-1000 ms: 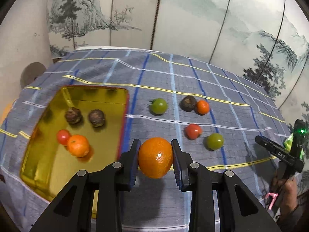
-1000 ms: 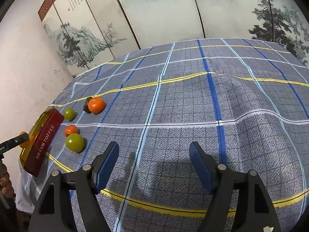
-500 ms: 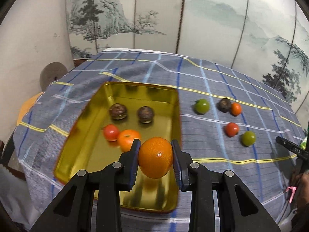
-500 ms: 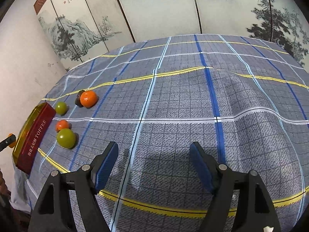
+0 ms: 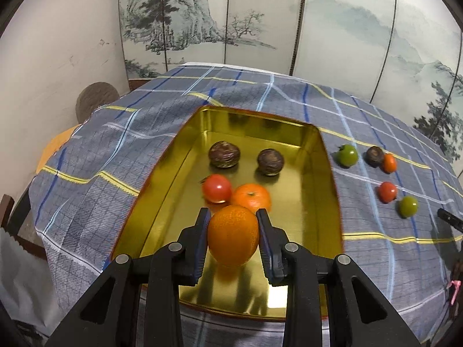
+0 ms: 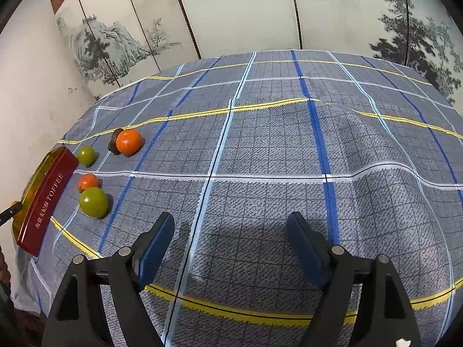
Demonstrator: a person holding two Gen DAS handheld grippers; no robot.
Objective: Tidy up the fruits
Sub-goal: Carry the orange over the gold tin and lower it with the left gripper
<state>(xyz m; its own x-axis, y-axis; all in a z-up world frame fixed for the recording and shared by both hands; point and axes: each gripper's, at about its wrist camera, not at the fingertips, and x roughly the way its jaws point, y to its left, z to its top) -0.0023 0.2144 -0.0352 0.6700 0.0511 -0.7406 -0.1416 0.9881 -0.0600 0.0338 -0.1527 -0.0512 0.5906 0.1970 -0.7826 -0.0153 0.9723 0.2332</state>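
My left gripper (image 5: 233, 222) is shut on an orange (image 5: 233, 235) and holds it above the near part of the gold tin tray (image 5: 162, 173). In the tray lie two brown fruits (image 5: 224, 154), a red tomato (image 5: 217, 188) and a tangerine (image 5: 251, 198). On the cloth to the right lie a green fruit (image 5: 346, 154), a brown fruit (image 5: 374, 153), a small orange fruit (image 5: 389, 163), a red one (image 5: 387, 191) and a green one (image 5: 408, 206). My right gripper (image 6: 230, 244) is open and empty above bare cloth; the loose fruits (image 6: 93, 201) and the tray's red side (image 6: 47, 199) are far left.
The table wears a blue-grey checked cloth (image 6: 289, 150). Painted folding screens (image 5: 347, 29) stand behind it. A chair back (image 5: 97, 99) shows at the far left edge of the table. The tip of the other gripper (image 5: 450, 221) shows at the right edge.
My left gripper has carried the orange leftwards from over the cloth to over the tray. The right gripper has stayed open and drifted only slightly.
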